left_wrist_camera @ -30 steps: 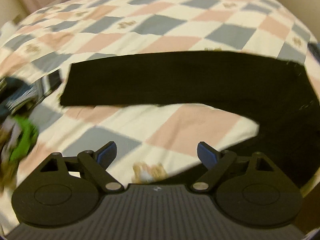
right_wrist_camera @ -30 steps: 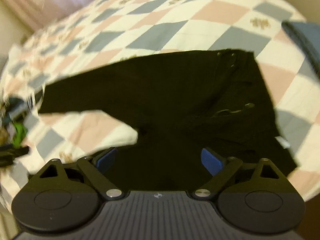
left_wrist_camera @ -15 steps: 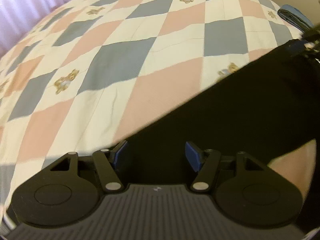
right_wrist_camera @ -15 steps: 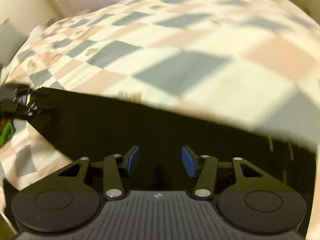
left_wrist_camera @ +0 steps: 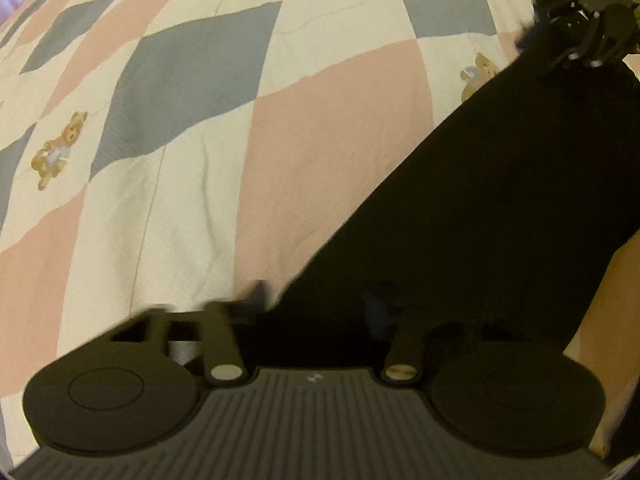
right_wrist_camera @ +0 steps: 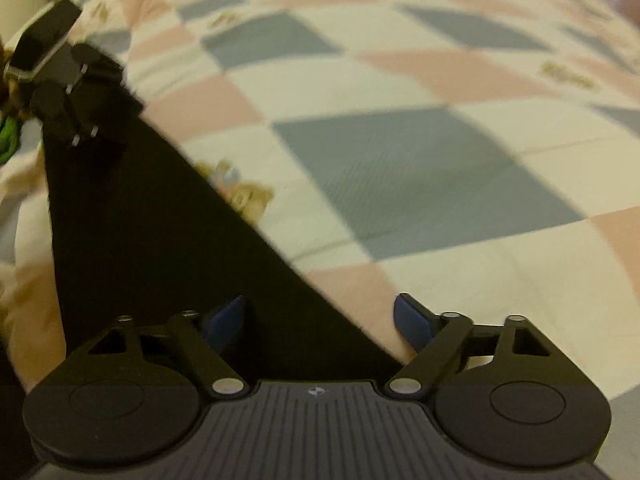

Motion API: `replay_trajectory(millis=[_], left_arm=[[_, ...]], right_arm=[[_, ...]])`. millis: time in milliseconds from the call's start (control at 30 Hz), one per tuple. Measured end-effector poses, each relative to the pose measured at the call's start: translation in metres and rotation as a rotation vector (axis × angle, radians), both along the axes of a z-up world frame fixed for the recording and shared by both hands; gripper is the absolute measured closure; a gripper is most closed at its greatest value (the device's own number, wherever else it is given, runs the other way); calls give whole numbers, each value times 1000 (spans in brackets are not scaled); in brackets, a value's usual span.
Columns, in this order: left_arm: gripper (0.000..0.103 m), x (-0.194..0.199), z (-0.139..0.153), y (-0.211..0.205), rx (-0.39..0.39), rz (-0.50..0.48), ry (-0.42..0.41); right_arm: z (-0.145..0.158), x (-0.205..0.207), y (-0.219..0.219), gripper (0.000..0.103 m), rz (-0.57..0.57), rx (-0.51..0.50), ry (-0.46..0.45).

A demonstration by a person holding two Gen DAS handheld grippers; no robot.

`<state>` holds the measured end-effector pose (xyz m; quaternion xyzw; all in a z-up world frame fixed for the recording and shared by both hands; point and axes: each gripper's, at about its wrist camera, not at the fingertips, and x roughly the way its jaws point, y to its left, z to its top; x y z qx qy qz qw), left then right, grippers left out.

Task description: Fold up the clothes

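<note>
Surface: a bed under a checked quilt (left_wrist_camera: 328, 128) of pink, grey-blue and cream squares, some printed with a small teddy bear (left_wrist_camera: 56, 148).
Garment: a long black garment (left_wrist_camera: 480, 208), seemingly trousers, lies flat on the quilt, stretched between the two grippers; in the right wrist view it narrows away toward the upper left (right_wrist_camera: 160, 240).
Left gripper (left_wrist_camera: 316, 304): pointed steeply down at one end of the garment, its fingers blurred. The jaws are closing with the black cloth's edge between them; whether the pads already press on it cannot be told.
Right gripper (right_wrist_camera: 320, 320): pointed steeply down at the other end. The jaws are closing, still apart, straddling the garment's edge; the left blue pad (right_wrist_camera: 224, 320) sits over black cloth, the right one over the quilt.
Cross views: each camera sees the other gripper at the far end of the garment.
Side clutter: something bright green (right_wrist_camera: 8, 140) shows at the left edge of the right wrist view.
</note>
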<state>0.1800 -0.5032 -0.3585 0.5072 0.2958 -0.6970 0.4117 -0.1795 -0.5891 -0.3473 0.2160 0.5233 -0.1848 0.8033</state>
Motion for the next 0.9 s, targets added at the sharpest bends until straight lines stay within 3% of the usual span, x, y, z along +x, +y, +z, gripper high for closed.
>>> replay_trajectory(millis=[33, 67, 100, 200, 333, 467, 533, 633, 733, 800, 867, 900], left_arm=[[91, -3, 2, 5, -27, -3, -26], [91, -6, 6, 11, -54, -6, -52], [93, -10, 11, 19, -89, -5, -79], [94, -25, 32, 53, -195, 38, -142], [95, -44, 73, 115, -312, 164, -164], [94, -73, 122, 203, -401, 351, -172], [94, -90, 143, 257, -403, 473, -150], [94, -118, 152, 330, -344, 631, -121], [88, -142, 131, 391, -176, 803, -87], [87, -154, 112, 412, -81, 855, -95], [87, -166, 94, 430, 5, 899, -109], [86, -171, 86, 438, 42, 921, -112]], right_arm=[[-1, 2, 2, 64, 18, 1, 16], [0, 3, 4, 80, 35, -3, 25], [3, 3, 8, 89, 49, -21, 30], [23, -1, 28, 93, 61, -131, 22], [61, -16, 78, 94, 59, -331, -27], [108, -34, 164, 95, 98, -562, -67], [126, -49, 216, 95, 110, -620, -91], [142, -76, 296, 95, 110, -630, -112], [128, -101, 363, 93, 102, -529, -63], [103, -116, 394, 73, 73, -411, 38], [87, -134, 408, 60, -4, -300, 102], [82, -145, 408, 60, -57, -244, 112]])
